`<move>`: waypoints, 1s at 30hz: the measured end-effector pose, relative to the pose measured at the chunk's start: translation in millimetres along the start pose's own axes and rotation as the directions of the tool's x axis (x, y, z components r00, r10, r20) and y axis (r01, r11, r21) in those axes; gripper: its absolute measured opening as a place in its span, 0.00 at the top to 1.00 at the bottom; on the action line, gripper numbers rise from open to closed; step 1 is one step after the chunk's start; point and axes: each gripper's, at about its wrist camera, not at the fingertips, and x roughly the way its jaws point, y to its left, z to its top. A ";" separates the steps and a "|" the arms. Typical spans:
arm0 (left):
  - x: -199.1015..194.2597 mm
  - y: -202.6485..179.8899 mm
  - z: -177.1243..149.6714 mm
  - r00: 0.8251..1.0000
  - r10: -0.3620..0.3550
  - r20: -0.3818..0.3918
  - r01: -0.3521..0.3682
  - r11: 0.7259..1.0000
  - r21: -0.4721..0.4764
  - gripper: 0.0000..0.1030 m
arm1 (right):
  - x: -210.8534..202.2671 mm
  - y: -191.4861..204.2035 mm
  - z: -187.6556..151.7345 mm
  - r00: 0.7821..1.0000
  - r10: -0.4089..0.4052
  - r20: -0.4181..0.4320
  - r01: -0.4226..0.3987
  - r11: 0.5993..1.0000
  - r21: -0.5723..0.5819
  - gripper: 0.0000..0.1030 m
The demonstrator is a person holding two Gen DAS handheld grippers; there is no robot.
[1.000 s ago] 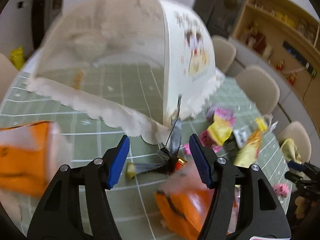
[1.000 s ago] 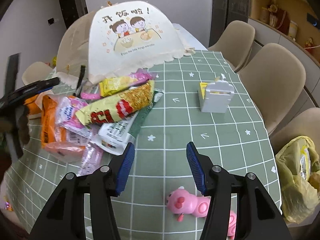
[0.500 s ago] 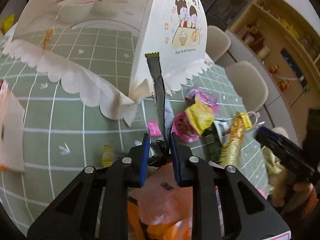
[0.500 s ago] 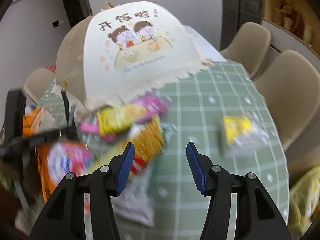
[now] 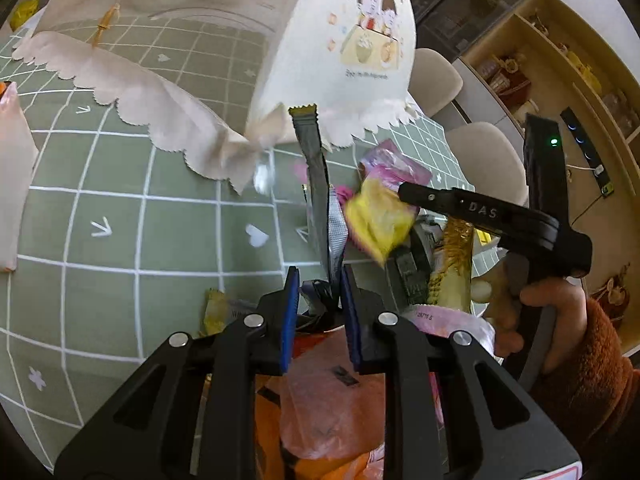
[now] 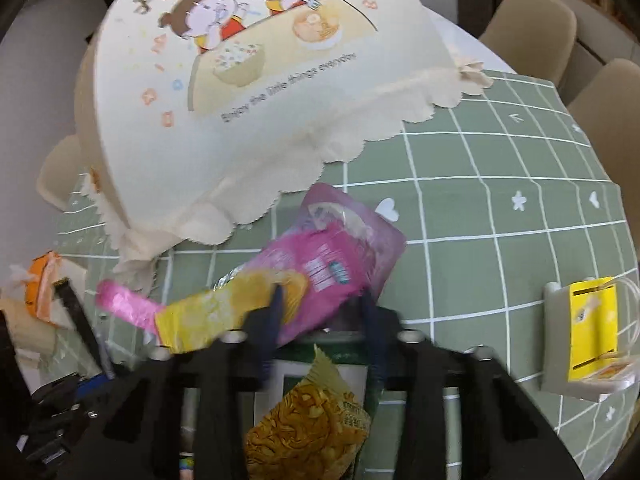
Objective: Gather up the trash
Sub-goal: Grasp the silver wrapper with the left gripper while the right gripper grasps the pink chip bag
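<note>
1. The left claw [image 5: 318, 296] is clamped on the lower end of a long, narrow dark-grey foil wrapper strip [image 5: 316, 184], which stands nearly upright from between the blue pads and reaches up to the scalloped hem of the cream fabric food cover with cartoon children [image 5: 340, 40].
2. Below that claw lies a crumpled orange and clear plastic bag [image 5: 320, 412].
3. The right claw [image 6: 322, 312] stands open, its fingers blurred; a pink and yellow snack packet [image 6: 280, 296] lies across and between its fingertips, but whether they touch it cannot be told.
4. A golden noodle-print snack packet [image 6: 308, 416] lies under the right claw, close to the camera.
5. Everything rests on the green surface with a white grid pattern [image 6: 500, 208].
6. A white holder with a yellow box [image 6: 588, 340] stands well apart to the right.
</note>
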 end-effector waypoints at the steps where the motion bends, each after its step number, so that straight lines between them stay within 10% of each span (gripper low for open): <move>1: 0.6 -3.0 -0.9 1.000 -0.003 -0.001 0.003 1.000 0.000 0.81 | -5.8 -0.1 -0.7 1.000 -0.003 0.014 0.004 1.000 -0.014 0.87; 30: -107.7 -118.8 -17.5 0.980 -0.078 0.180 0.048 0.984 0.169 0.81 | -250.8 -15.8 -84.4 0.896 -0.059 0.439 0.102 0.992 -0.075 0.91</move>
